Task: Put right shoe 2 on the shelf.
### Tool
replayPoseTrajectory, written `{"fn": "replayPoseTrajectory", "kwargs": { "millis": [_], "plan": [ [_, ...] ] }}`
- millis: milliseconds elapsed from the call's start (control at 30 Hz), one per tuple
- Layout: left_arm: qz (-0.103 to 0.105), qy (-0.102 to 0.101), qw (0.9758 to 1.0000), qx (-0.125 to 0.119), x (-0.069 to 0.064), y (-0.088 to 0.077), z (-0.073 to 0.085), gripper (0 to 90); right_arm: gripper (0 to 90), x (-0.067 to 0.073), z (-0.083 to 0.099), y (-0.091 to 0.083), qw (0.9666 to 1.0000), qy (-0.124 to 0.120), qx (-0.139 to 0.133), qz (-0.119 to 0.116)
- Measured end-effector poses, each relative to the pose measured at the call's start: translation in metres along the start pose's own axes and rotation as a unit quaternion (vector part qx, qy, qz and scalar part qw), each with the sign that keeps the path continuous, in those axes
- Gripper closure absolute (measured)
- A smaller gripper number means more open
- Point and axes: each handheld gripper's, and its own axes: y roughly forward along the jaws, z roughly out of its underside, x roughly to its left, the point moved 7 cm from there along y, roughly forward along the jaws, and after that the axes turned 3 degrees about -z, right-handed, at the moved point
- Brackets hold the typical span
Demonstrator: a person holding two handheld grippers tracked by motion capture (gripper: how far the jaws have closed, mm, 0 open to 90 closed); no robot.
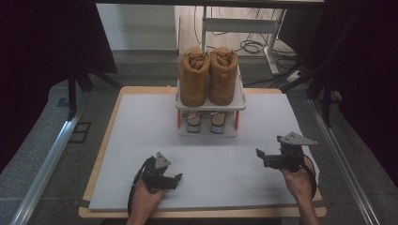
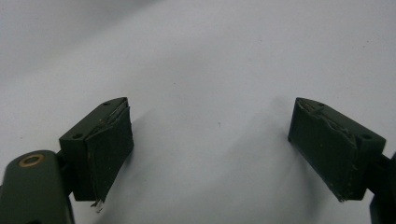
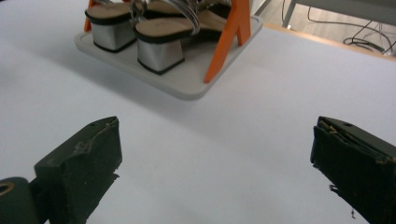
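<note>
At the table's near edge, the left gripper (image 1: 174,179) rests low on the white mat (image 1: 141,140), jaws spread with nothing between them. The right gripper (image 1: 261,156) hovers nearby, jaws wide apart and holding nothing. Farther back stands a two-tier shoe rack (image 1: 239,104): heeled sandals (image 3: 154,39) below, tan boots (image 1: 208,75) on top.

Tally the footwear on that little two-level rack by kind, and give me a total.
Tan boots, top shelf of the rack: 2
Silver block-heeled sandals, bottom shelf: 2
Total: 4
</note>
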Motion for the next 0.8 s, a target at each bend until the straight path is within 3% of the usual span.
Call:
{"fn": "replayPoseTrajectory", "kwargs": {
  "millis": [433,800],
  "plan": [
    [0.0,0.0,1.0,0.0,0.0,0.0,0.0,13.7,2.0,-0.01,0.043,0.003,0.9994,0.011,0.03,0.015],
    [0.0,0.0,1.0,0.0,0.0,0.0,0.0,13.7,3.4,-0.016,0.09,0.017,0.9953,0.014,0.092,0.025]
  ]
}}
